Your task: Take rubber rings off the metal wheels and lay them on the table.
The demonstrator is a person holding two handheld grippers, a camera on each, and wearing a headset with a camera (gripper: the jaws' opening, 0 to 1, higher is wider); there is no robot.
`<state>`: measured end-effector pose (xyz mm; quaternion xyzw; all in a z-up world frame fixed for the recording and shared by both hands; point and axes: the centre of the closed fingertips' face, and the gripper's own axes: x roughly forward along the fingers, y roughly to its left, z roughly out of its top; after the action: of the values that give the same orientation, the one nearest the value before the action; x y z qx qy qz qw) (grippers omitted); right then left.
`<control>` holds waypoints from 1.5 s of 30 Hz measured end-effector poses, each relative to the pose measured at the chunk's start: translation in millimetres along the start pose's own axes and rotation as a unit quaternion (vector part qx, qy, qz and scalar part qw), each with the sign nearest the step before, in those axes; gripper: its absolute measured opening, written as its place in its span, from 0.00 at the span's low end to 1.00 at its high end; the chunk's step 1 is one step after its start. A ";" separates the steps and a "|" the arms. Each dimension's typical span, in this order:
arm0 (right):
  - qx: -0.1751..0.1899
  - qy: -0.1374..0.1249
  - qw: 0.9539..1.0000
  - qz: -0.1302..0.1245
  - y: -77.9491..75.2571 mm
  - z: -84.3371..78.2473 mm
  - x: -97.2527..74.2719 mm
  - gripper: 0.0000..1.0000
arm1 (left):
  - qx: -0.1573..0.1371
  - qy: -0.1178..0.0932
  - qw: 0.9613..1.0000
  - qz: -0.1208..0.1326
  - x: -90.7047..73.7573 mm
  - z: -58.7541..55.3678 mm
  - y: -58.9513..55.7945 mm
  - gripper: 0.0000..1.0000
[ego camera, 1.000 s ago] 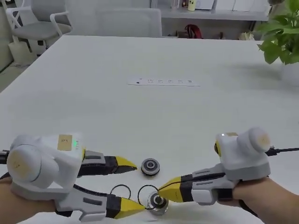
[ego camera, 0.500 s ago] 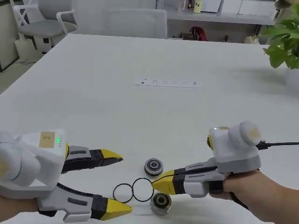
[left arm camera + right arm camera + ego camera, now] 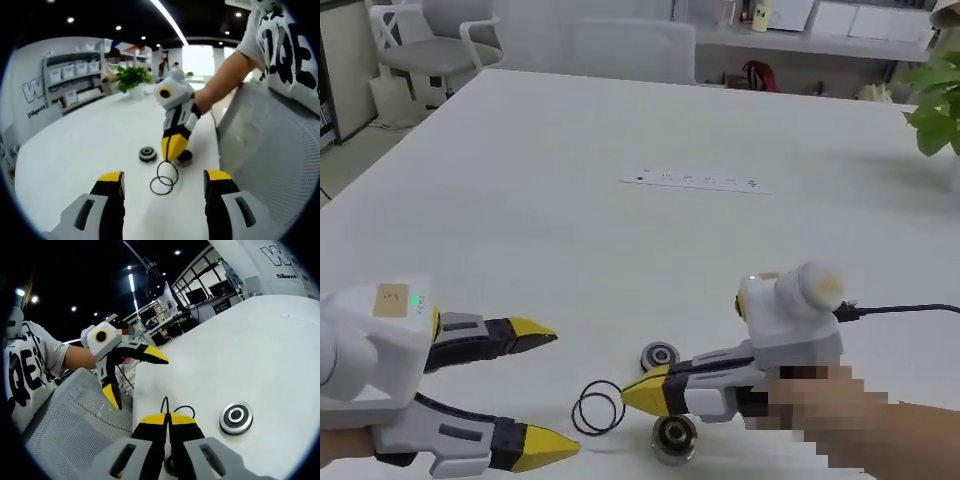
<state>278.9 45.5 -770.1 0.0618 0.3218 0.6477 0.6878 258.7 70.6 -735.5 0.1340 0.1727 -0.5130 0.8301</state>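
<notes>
Near the table's (image 3: 620, 250) front edge, the right gripper (image 3: 632, 394) was pressed shut on the rim of a rubber ring (image 3: 607, 398) (a thin black loop), apparently to lay it across a second ring (image 3: 588, 414) at its seven o'clock. The left gripper (image 3: 546, 390) was held spread and empty. One metal wheel (image 3: 660, 356) stood at one o'clock of the rings, another (image 3: 674, 437) at four.

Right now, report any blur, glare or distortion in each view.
Head view: soft even light, faint shadows, right tool housing slightly blurred. Left gripper view: fisheye bending, window blown out. Right gripper view: strong curvature, dark ceiling, bright table, rubber ring sharp.
</notes>
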 end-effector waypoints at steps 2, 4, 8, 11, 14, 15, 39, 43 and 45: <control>0.003 0.001 1.000 -0.001 -1.3 -1.1 4.0 0.00 | -0.004 0.000 1.000 0.002 -0.9 -1.2 0.9 0.66; 0.008 0.004 1.000 -0.004 -4.1 -3.2 7.2 0.00 | -0.006 -0.001 1.000 0.004 -1.8 -2.0 1.6 0.66; 0.017 0.009 1.000 -0.013 -11.0 -7.1 11.3 0.00 | -0.010 -0.003 1.000 0.007 -3.6 -3.2 2.5 0.66; 0.025 0.007 1.000 -0.014 -11.8 -7.4 13.3 0.00 | -0.013 -0.003 1.000 0.008 -5.3 -4.7 2.9 0.66; 0.026 0.011 0.999 -0.018 -13.1 -10.1 15.5 0.00 | -0.017 -0.002 1.000 0.009 -6.2 -7.1 2.4 0.65; 0.026 0.012 0.999 -0.019 -13.7 -10.7 15.6 0.00 | -0.018 -0.001 1.000 0.009 -6.4 -7.7 2.2 0.65; 0.041 0.011 0.998 -0.054 -28.9 -17.3 10.4 0.00 | -0.025 0.009 1.000 0.004 -3.4 -15.3 -0.1 0.64; 0.037 0.012 0.998 -0.058 -29.5 -17.7 9.9 0.03 | -0.025 0.009 1.000 0.004 -2.5 -14.7 -0.1 0.64; 0.036 0.010 0.998 -0.058 -29.3 -17.3 9.5 0.05 | -0.025 0.010 1.000 0.004 -2.1 -14.8 0.0 0.64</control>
<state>294.4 44.1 -801.8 0.0616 0.3549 0.5954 0.7182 255.7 78.2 -748.0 0.1187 0.1931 -0.5040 0.8334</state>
